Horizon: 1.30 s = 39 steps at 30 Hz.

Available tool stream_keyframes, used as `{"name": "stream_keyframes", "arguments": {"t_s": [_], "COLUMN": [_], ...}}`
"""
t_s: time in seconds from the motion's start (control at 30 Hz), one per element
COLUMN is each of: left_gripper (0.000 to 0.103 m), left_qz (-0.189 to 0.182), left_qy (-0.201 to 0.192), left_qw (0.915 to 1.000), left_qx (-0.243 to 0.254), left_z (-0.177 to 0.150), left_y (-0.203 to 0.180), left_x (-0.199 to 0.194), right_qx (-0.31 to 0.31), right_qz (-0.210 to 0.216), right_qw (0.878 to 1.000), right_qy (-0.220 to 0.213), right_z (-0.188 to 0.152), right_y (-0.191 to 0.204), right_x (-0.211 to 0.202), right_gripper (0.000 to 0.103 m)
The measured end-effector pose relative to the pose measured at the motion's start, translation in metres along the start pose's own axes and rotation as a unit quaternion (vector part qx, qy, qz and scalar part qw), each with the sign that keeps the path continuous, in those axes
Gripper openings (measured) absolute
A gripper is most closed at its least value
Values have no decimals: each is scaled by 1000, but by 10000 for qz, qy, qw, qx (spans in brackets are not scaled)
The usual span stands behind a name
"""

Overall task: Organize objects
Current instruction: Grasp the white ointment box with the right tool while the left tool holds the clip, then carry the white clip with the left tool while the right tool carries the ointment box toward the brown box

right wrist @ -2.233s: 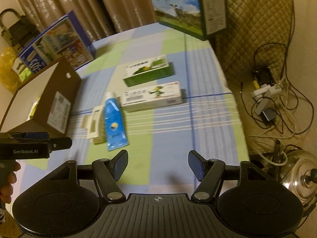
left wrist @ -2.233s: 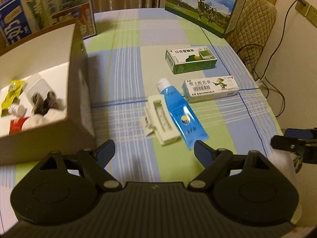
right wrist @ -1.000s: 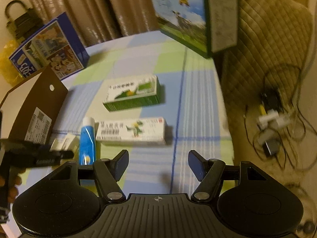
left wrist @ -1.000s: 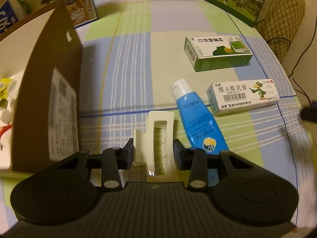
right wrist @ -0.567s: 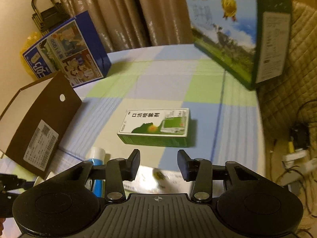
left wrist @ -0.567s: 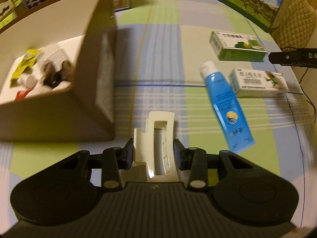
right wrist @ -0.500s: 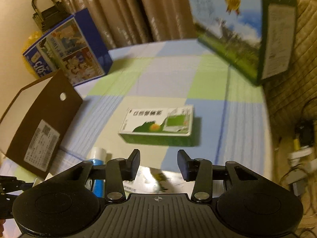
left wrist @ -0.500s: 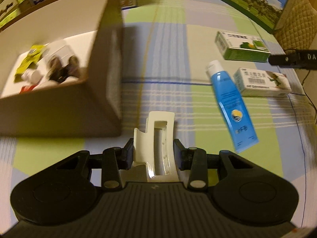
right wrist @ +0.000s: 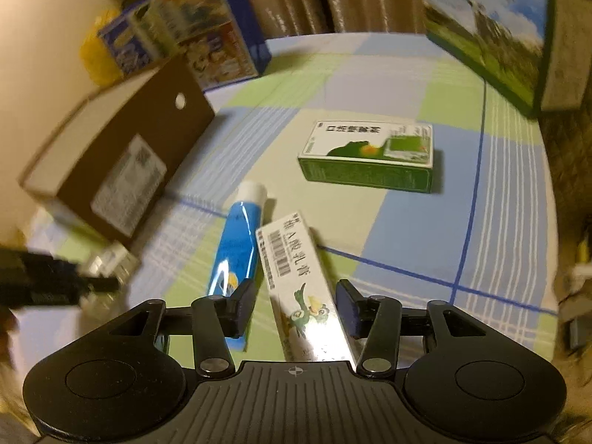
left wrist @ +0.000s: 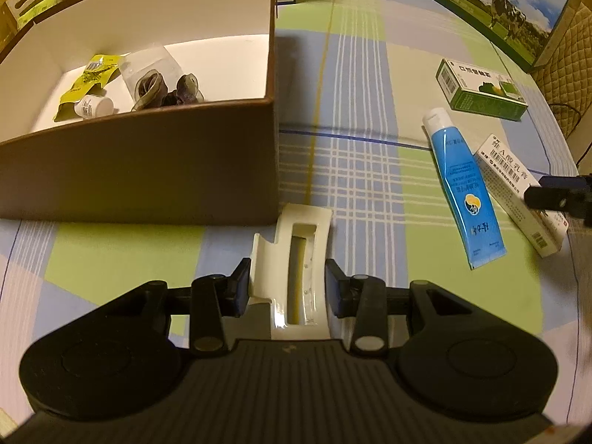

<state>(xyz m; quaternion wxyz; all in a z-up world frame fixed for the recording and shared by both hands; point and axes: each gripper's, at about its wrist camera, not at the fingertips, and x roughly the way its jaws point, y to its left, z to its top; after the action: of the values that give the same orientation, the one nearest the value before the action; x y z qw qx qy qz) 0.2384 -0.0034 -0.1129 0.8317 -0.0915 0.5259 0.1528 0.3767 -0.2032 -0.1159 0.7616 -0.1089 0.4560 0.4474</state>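
My left gripper (left wrist: 288, 288) is shut on a cream plastic holder (left wrist: 301, 244), held just off the near right corner of the brown cardboard box (left wrist: 148, 155). My right gripper (right wrist: 296, 307) is shut on the white ointment box (right wrist: 296, 270), which lies lengthwise between its fingers. In the left wrist view this gripper (left wrist: 555, 196) reaches in from the right over the ointment box (left wrist: 514, 177). A blue tube (left wrist: 462, 188) (right wrist: 236, 248) lies beside that box. The green medicine box (left wrist: 481, 88) (right wrist: 370, 155) lies farther back.
The cardboard box holds a yellow-green sachet (left wrist: 88, 81), a small white bottle (left wrist: 94, 105) and a clear bag of dark items (left wrist: 162, 85). A cow-print milk carton (left wrist: 499, 11) stands at the back right, a blue carton (right wrist: 185, 37) at the back left. The table edge curves at right.
My left gripper closed on the cream holder and carried it left, toward the cardboard box. My right gripper came down, closed on the ointment box and turned it lengthwise.
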Motion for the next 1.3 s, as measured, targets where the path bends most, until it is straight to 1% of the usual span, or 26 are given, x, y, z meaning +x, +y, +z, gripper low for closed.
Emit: {"name": "stream_keyframes", "arguments": {"t_s": [0.1,0.17,0.2,0.3,0.37,0.5,0.67,0.8,0.93,1.07,1.17,1.3], "left_gripper": [35,36,35,35,35,35,35,36,36,36,36,38], "left_qz": [-5,-10,-11,-29,-43,-73,-119,-155,-181,-174,-151,-110], "left_qy": [-2,-6,-9,-18,-22,-24,-12,-2,28,56,89,107], "left_qw": [10000,10000,10000,10000,10000,9999,9998,9997,9997,9998,9998,9999], "left_qx": [10,12,12,22,45,84,127,171,133,98,40,-71], "left_z": [0,-1,-2,-5,-8,-15,-26,-38,-47,-57,-63,-68], "left_y": [0,0,0,2,2,4,8,15,26,39,50,65], "left_x": [0,0,-1,-2,-3,-7,-14,-21,-29,-35,-39,-42], "right_qx": [-350,-452,-450,-411,-363,-207,-129,-271,-489,-637,-862,-1049], "right_qz": [-438,-536,-605,-665,-711,-831,-953,-867,-685,-430,-239,-94], "right_qw": [9984,9974,9969,9967,9965,9960,9949,9952,9954,9957,9945,9926], "right_qy": [121,172,203,207,229,245,300,378,468,513,545,604], "right_z": [-4,-6,-7,-11,-17,-33,-63,-90,-106,-106,-102,-96], "right_y": [14,18,19,21,23,31,45,63,84,106,128,152], "right_x": [10,15,17,18,15,3,-18,-33,-37,-28,-18,0], "right_gripper": [46,46,43,37,36,36,36,36,36,36,36,36]}}
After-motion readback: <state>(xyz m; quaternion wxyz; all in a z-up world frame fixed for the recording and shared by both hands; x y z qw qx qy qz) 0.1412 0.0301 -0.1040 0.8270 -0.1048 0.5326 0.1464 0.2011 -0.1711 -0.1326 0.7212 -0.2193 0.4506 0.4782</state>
